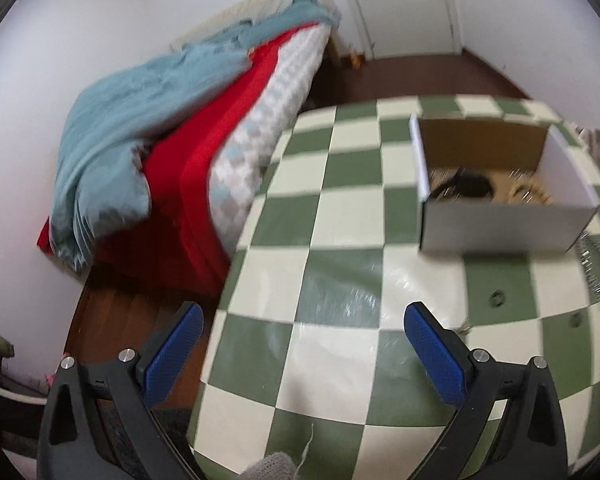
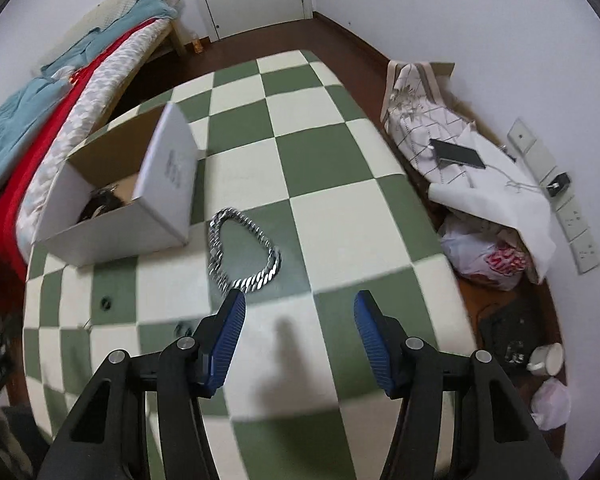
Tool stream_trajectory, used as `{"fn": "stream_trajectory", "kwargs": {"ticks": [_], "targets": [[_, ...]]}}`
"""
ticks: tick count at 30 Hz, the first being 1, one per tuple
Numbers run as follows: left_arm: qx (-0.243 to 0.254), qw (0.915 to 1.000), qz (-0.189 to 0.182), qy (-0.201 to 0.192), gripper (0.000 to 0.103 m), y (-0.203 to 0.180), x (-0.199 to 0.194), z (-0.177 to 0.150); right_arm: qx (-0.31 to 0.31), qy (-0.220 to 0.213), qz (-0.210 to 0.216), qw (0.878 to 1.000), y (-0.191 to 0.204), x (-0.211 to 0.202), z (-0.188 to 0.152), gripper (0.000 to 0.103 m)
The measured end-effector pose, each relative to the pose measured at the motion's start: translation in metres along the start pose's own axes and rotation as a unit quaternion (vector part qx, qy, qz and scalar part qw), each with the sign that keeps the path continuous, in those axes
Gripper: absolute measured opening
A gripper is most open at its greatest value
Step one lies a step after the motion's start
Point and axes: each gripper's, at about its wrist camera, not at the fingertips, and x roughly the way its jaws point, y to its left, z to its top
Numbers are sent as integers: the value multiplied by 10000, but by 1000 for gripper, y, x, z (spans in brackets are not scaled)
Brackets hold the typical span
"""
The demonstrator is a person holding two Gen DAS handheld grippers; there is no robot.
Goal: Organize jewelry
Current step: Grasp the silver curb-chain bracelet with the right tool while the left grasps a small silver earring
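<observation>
My right gripper (image 2: pixel 300 320) hovers over the green-and-cream checkered tabletop (image 2: pixel 340 160) with its jaws spread wide and nothing between them. The silver chain necklace (image 2: pixel 242 250) lies flat on the tabletop in a loose loop, just ahead of my right jaws and off to their left; its nearest links sit right at the tip of the left blue pad (image 2: pixel 230 328), though I cannot tell whether they touch. Beyond the chain, close beside its far end, stands the open white cardboard box (image 2: pixel 140 216), with dark items lying on its brown floor. My left gripper (image 1: pixel 304 332) is also parted wide and empty, held above the tabletop near its left edge. From the left wrist view the box (image 1: pixel 504 224) sits ahead and to the right, well apart from my left jaws, holding something dark and something pale and glinting that are too blurred to name. A piece of the chain shows at the far right edge of that view, just past the box's near right corner. Left of the tabletop is a bed (image 1: pixel 204 128) with blue, red and patterned bedding.
</observation>
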Motion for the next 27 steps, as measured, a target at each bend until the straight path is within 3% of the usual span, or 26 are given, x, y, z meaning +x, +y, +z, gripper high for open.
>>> {"fn": "stream_trajectory", "kwargs": {"ticks": [5,7,8,10,13,19,22,24,26,27], "targets": [[-94,9993,-60,368,103,1,22,-8,-245,57,-212,9995,15,40,19,60],[-95,9990,-152,419,103,0,25,-11,-583,12,-418,9974,29,49,20,55],[-80,9987,-224,441,103,-2,25,-12,-737,-54,-473,9961,35,49,19,48],[-41,9981,-414,450,103,-8,24,-14,-955,-71,-491,9942,43,46,16,9],[110,9958,-722,547,102,-23,25,-17,-1084,-15,-582,9924,44,40,8,9],[476,9901,-1166,616,99,-61,27,-20,-715,209,-498,9960,15,19,-21,9],[569,9879,-1261,696,82,-74,32,-21,-606,221,-505,9966,7,13,-33,9],[528,9883,-1299,605,80,-76,29,-21,-580,211,-524,9967,5,10,-37,9],[553,9874,-1376,554,66,-80,27,-20,-580,204,-547,9966,5,10,-39,9],[549,9864,-1459,522,55,-81,26,-19,-569,207,-547,9967,5,10,-39,9]]}}
